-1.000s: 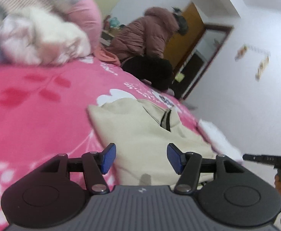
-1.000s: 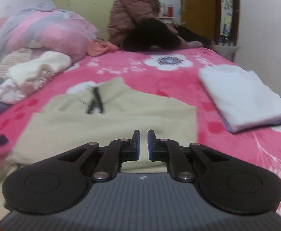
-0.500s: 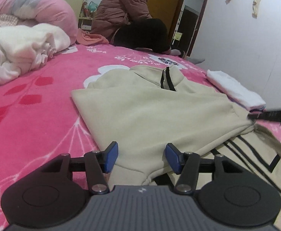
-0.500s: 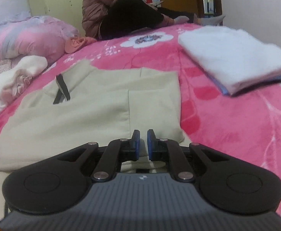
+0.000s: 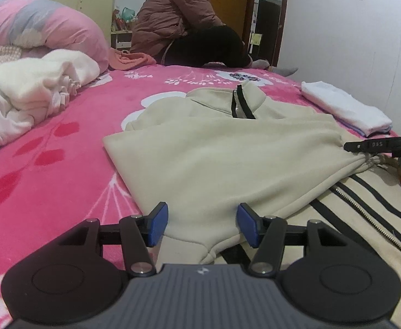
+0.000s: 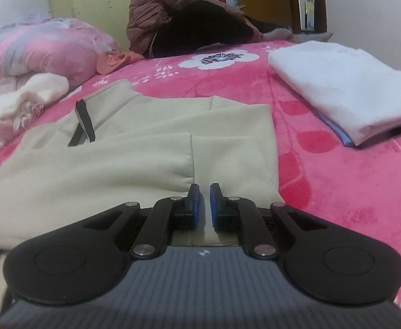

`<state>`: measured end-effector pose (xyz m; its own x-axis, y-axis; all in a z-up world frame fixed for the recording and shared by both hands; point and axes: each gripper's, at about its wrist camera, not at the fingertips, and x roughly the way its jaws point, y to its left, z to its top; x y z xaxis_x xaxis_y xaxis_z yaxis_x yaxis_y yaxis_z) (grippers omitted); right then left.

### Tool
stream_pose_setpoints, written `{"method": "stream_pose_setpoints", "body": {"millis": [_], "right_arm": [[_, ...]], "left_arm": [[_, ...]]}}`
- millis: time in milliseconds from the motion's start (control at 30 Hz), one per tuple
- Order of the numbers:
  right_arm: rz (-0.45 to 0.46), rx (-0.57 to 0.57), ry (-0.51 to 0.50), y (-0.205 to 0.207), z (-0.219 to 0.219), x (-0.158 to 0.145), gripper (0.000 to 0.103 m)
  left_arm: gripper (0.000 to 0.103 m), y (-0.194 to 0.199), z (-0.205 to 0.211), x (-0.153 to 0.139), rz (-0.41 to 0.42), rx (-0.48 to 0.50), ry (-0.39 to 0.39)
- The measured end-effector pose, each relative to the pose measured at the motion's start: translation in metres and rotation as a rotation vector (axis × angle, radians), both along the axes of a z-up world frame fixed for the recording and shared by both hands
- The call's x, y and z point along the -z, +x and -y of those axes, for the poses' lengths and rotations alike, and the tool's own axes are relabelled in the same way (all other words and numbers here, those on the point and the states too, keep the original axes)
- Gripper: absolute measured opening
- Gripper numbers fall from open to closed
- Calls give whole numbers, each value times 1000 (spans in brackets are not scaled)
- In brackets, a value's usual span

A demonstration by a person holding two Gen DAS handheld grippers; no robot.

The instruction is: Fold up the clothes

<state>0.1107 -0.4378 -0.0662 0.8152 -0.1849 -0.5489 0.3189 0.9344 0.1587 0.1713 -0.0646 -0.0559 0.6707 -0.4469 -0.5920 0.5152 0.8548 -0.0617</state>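
A cream sweatshirt (image 5: 228, 159) with a black-edged collar zip lies folded over on the pink flowered bed (image 5: 49, 181). My left gripper (image 5: 202, 226) is open low over its near fold, and the fold's corner lies between the blue pads without being pressed. At the right edge of the left wrist view my right gripper (image 5: 350, 146) pinches the fabric, which bunches at its tip. In the right wrist view the right gripper (image 6: 203, 208) is shut on the cream sweatshirt (image 6: 118, 170) at a folded edge.
Under the sweatshirt's near side lies cream cloth with black stripes and a zipper (image 5: 365, 213). A folded white garment (image 6: 346, 90) sits to the right. Crumpled white clothes (image 5: 30, 93) and a pink duvet (image 5: 36, 33) are on the left. A person (image 5: 184, 24) sits at the far end.
The left wrist view rolled level and came closer to the sweatshirt's near fold. My right gripper sank toward the bed, staying shut on the cream fabric.
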Motion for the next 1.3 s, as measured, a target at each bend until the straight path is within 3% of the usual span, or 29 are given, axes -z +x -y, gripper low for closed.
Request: {"method": "stream_pose_setpoints", "body": {"millis": [100, 300, 400, 533, 700, 1000, 1167, 1300], "right_arm": [[4, 1, 2, -1, 1, 1, 6], [17, 0, 18, -1, 4, 2, 6], [21, 0, 22, -1, 4, 3, 6], [22, -1, 24, -1, 5, 3, 6], [24, -2, 30, -1, 6, 3, 6], [32, 15, 43, -6, 7, -9, 7], [100, -1, -13, -8, -3, -37, 8], [75, -72, -103, 13, -18, -41, 8]], "left_arm": [[58, -2, 2, -10, 18, -23, 20], [58, 18, 2, -38, 85, -58, -27], [58, 48, 7, -32, 25, -97, -39], [59, 80, 6, 1, -86, -170, -17], [65, 83, -7, 12, -105, -191, -85], [66, 82, -7, 14, -97, -192, -82], [66, 82, -5, 15, -90, -192, -69], [66, 81, -5, 15, -86, -192, -65]]}}
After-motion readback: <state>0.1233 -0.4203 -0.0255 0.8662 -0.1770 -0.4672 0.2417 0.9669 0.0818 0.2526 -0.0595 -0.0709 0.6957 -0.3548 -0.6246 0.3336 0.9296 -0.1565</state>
